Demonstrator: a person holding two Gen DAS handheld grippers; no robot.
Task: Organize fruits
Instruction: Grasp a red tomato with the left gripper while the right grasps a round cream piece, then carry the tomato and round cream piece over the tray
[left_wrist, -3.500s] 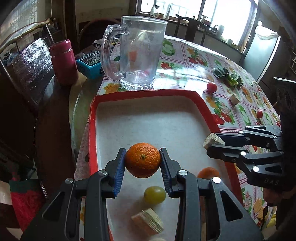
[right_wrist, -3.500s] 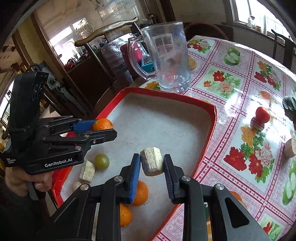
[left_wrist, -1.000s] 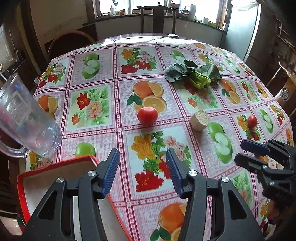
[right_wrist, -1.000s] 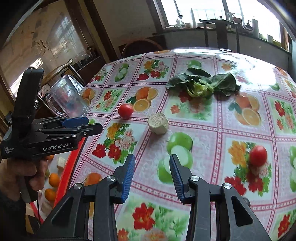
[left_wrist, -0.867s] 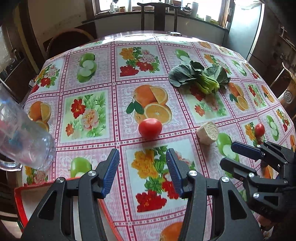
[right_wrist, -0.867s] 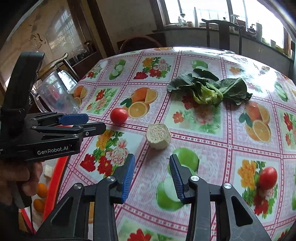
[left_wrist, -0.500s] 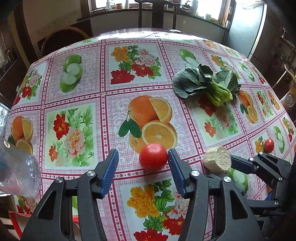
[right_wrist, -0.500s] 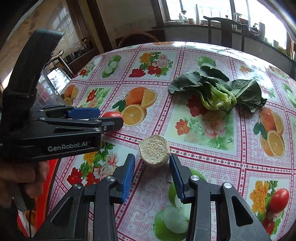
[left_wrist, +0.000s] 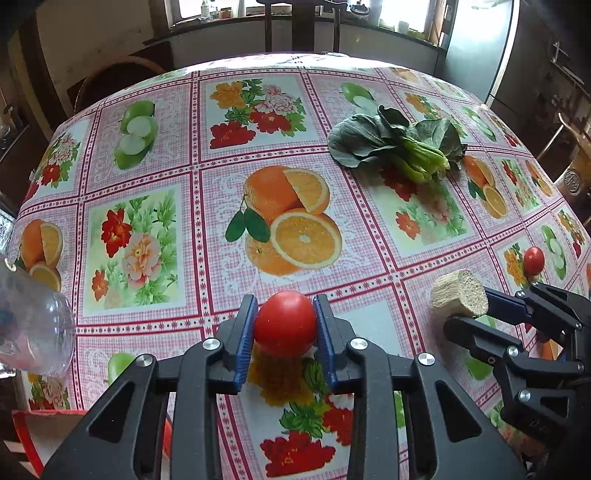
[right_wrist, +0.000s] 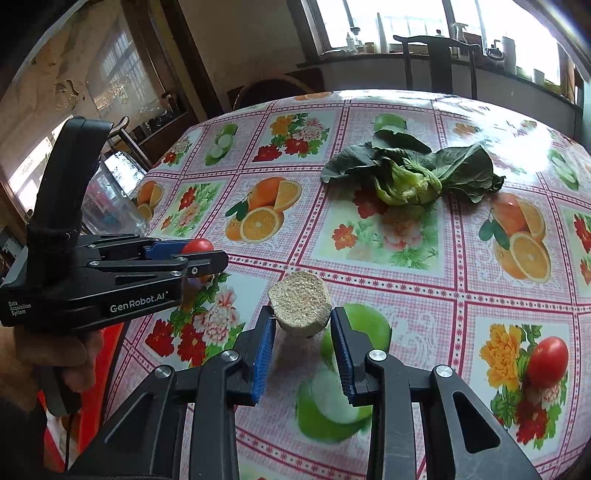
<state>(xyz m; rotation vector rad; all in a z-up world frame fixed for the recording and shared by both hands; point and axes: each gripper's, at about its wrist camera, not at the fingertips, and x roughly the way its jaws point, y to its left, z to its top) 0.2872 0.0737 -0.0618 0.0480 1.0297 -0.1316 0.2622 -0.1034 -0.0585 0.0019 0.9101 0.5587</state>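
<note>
left claw (left_wrist: 284, 325) clamped on tomato (left_wrist: 285, 322) | right claw (right_wrist: 302, 345) gripping cut chunk (right_wrist: 300, 308) | hand (right_wrist: 44, 354) only in right view

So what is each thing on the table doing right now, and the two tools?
left tool: jaws just closed, pads pressing the big tomato.
big tomato: gripped, on the tablecloth.
right tool: jaws just closed around the pale stalk chunk.
pale stalk chunk: held, cut face up.
small tomato: lying loose.
leafy greens: lying loose.
glass mug: at the table's edge.
</note>
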